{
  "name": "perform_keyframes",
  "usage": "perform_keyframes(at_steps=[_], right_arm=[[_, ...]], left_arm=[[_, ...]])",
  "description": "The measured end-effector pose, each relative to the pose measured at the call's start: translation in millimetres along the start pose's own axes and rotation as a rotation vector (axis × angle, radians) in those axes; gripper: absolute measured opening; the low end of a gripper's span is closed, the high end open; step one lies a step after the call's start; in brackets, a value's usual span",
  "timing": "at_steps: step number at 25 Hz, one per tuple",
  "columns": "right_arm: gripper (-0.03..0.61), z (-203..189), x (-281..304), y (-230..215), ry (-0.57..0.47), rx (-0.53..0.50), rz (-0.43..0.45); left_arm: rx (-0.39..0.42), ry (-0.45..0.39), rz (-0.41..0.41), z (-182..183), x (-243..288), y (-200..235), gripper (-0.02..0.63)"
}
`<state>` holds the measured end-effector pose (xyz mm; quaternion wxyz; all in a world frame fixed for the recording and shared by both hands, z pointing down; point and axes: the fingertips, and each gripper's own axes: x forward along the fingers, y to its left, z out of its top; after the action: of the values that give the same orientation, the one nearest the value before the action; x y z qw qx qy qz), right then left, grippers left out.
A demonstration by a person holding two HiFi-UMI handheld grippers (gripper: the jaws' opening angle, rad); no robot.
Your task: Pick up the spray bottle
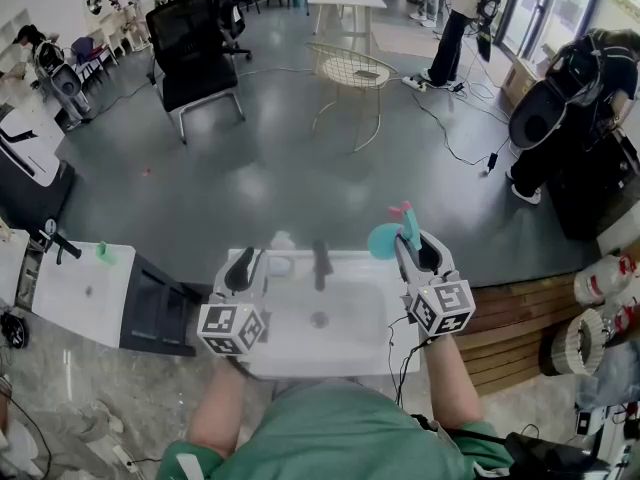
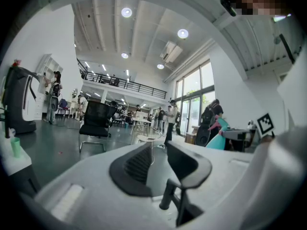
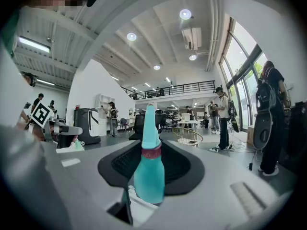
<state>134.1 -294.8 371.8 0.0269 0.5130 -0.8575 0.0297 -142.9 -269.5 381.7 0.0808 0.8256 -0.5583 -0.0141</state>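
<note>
The spray bottle (image 1: 386, 239) is teal with a pink collar and trigger. It stands upright between the jaws of my right gripper (image 1: 412, 240), which is shut on it and holds it level over the right end of the white sink unit (image 1: 362, 353). In the right gripper view the bottle (image 3: 149, 171) fills the gap between the black pads (image 3: 180, 166), nozzle up. My left gripper (image 1: 246, 266) hovers level over the left end of the sink. Its pads (image 2: 138, 166) stand a narrow gap apart with nothing between them.
A black tap (image 1: 321, 263) and a drain (image 1: 319, 319) sit in the sink basin. A small green cup (image 1: 103, 253) stands on the white counter at the left. Wooden slats (image 1: 512, 330) lie to the right. A black office chair (image 1: 193, 50) and a wire chair (image 1: 352, 69) stand on the grey floor beyond.
</note>
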Motion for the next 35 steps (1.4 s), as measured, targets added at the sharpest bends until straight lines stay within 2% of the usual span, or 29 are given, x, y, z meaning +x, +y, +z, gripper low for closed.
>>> perform_keyframes(at_steps=[35], right_arm=[[0.132,-2.3,2.3,-3.2,-0.011,-0.007,0.012]], left_arm=[[0.004,0.009,-0.002,-6.0,5.3,-2.0,0.1]])
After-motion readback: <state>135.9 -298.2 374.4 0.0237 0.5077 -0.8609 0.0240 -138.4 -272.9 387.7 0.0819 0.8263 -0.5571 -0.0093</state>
